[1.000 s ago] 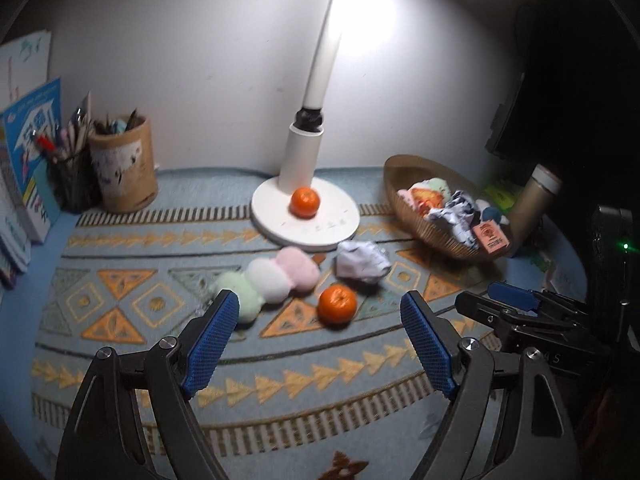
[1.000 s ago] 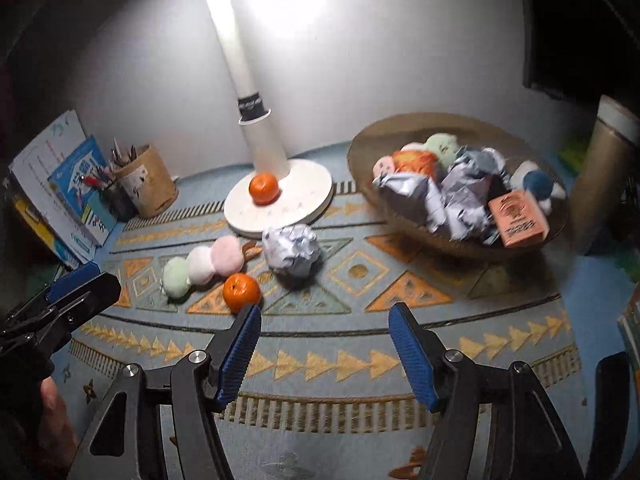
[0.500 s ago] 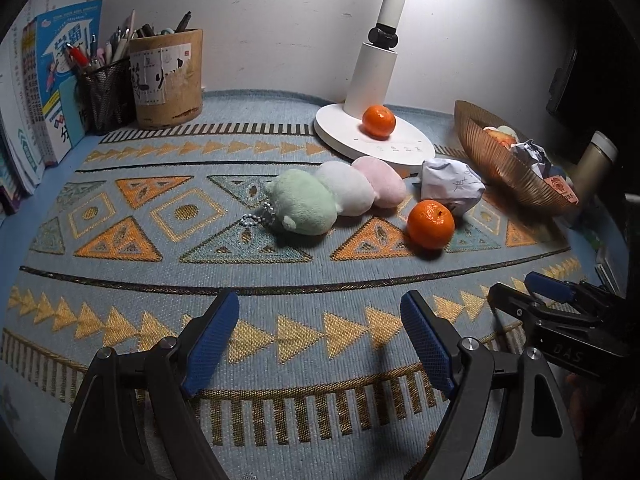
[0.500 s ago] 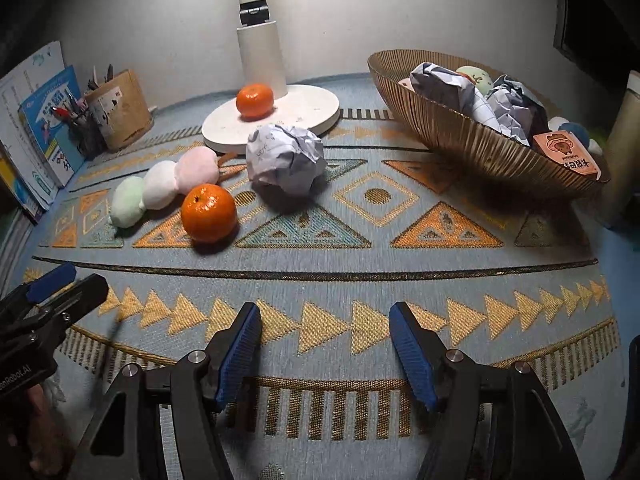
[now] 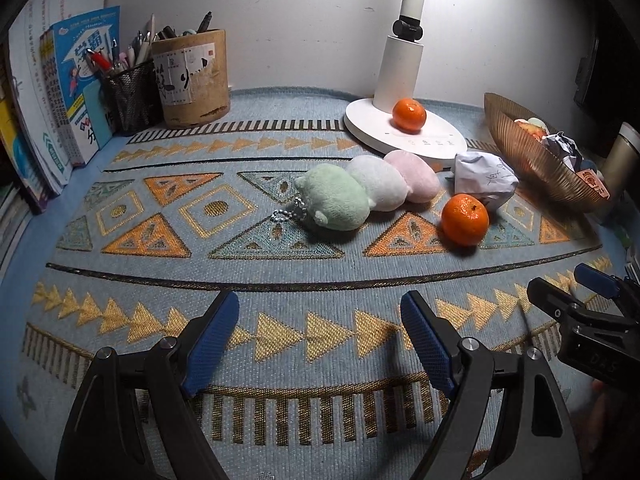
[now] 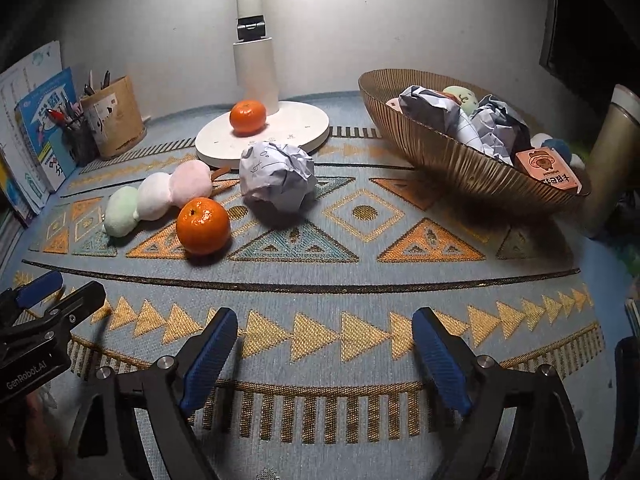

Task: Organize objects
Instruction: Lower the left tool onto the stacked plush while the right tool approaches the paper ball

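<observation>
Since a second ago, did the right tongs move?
Yes. The right tongs came down toward the patterned mat: the lamp base and crumpled paper ball look bigger and closer. Its jaws are opening, nothing between them.

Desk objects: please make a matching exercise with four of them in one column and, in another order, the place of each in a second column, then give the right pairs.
Things:
1. crumpled paper ball
2. orange box
3. plush toy
4. pens

Places:
A. in the black mesh cup
B. on the mat, left of the near orange
C. in the bowl, near its rim
D. on the mat, just in front of the lamp base

Pairs: 1-D, 2-C, 3-B, 4-A
</observation>
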Available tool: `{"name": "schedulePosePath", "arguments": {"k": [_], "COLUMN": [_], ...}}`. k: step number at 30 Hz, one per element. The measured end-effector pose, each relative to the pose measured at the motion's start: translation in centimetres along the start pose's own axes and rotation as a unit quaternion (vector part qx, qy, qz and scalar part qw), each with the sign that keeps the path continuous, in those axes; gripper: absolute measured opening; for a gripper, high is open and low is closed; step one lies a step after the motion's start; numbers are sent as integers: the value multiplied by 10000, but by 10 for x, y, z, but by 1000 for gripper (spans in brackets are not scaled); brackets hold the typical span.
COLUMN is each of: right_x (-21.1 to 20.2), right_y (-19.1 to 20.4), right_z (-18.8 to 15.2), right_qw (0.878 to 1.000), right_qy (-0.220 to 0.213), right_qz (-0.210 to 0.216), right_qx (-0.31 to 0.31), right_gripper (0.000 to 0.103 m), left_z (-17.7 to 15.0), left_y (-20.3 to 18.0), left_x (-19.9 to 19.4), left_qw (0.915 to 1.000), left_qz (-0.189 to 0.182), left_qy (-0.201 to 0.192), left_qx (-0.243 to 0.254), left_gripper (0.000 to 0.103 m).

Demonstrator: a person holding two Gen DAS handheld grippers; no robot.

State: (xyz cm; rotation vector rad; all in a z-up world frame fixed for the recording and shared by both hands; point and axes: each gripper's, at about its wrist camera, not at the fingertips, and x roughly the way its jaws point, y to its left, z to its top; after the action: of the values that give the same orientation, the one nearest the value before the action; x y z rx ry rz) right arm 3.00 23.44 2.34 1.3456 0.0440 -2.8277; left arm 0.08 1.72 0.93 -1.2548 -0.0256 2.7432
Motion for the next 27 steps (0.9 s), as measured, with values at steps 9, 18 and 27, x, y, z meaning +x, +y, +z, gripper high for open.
{"name": "schedulePosePath", "arguments": {"k": [9, 18, 27], "right_x": [2, 9, 37], "right_y": [0, -4, 2], "right_z": [0, 22, 72], "right_qw": [10000, 9959, 9888], "right_qy": [23, 326, 424], "right_qz": [2, 828, 1281], "right_qx": [-15, 172, 642], "right_gripper": [88, 82, 82], "left_z": [0, 22, 71], "left_y": [1, 10, -3], "left_x": [1, -3, 37], "left_qw": [10000, 9977, 9810], "left_qz": [6, -467, -1032], "left_qy": [15, 181, 241], "left_qx": [4, 449, 1626], "left_gripper": [82, 82, 82]}}
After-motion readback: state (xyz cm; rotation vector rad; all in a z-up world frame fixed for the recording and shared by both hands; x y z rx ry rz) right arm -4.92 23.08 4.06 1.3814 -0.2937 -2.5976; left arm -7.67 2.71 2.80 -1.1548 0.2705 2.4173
